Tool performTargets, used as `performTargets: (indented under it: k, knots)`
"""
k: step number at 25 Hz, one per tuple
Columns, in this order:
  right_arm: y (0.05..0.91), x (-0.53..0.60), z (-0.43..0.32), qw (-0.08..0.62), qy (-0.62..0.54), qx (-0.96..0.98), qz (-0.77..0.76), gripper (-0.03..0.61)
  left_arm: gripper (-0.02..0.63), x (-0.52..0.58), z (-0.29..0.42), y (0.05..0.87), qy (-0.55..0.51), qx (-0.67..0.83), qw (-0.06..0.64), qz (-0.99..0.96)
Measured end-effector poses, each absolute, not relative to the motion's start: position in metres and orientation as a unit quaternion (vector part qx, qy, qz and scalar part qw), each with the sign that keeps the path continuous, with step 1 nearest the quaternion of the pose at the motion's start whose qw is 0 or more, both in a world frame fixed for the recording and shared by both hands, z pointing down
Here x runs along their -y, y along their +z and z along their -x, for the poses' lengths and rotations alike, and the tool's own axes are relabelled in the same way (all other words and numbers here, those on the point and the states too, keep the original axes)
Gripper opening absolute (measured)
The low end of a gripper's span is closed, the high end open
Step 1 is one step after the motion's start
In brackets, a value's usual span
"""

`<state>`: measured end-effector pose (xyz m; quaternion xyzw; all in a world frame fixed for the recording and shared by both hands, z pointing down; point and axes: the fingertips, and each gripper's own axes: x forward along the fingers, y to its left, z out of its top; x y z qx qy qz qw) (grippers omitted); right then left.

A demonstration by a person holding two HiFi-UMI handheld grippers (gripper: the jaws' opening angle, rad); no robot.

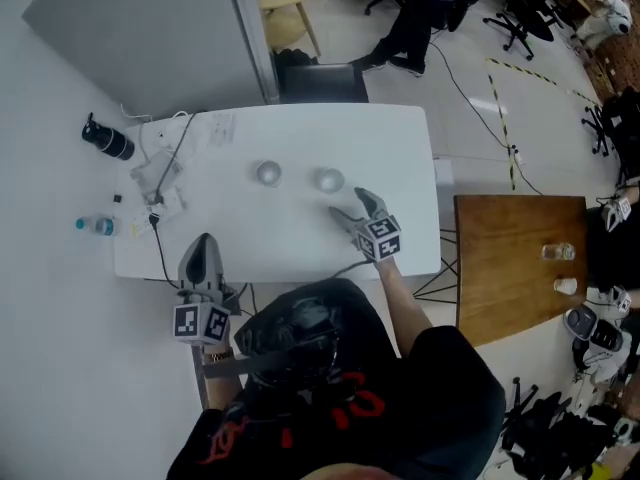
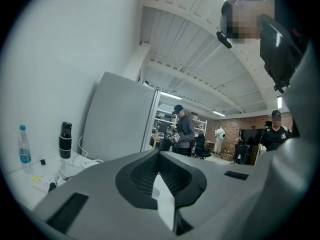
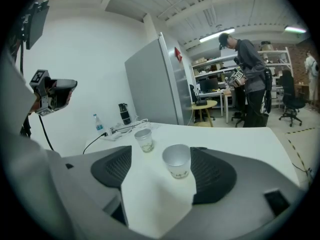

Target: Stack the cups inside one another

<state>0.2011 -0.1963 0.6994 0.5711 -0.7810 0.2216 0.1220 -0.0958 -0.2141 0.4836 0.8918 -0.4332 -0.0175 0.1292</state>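
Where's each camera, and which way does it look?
Head view: on the person's head, steeply down; table, right forearm, torso.
Left gripper view: on left hand-held gripper, level across the room; shut jaws.
Right gripper view: on right hand-held gripper, tilted down; near cup, far cup, open jaws.
Head and right gripper views share both cups.

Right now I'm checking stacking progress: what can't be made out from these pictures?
- Right gripper view: whether the near cup touches a pad of the open right gripper; depth is unclear.
- Right gripper view: marks low on the far cup, print or contents, are too small.
- Left gripper view: the shut left gripper blocks nearly all of the table, so no cup can be made out.
- Head view: cup interiors are too small.
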Motion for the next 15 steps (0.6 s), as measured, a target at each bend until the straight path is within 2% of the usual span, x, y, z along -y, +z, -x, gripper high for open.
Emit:
performTargets:
  k: [9, 11, 15]
  knots:
    - [0.746, 0.234, -0.215, 0.19, 0.21, 0.761, -0.583, 0.377, 0.0, 0.21, 0.114, 0.487, 0.018, 0.486, 0.123, -0.865]
    - [0.756, 0.242, -0.213, 0.203, 0.214, 0.763, -0.576, 0.403, 0.0, 0.209, 0.122, 0.487, 0.017, 0.498, 0.125, -0.858]
    - [0.771, 0.253, -0.211, 0.238, 0.214, 0.756, -0.57, 0.403, 0.0, 0.203, 0.136, 0.486, 0.013, 0.516, 0.129, -0.847]
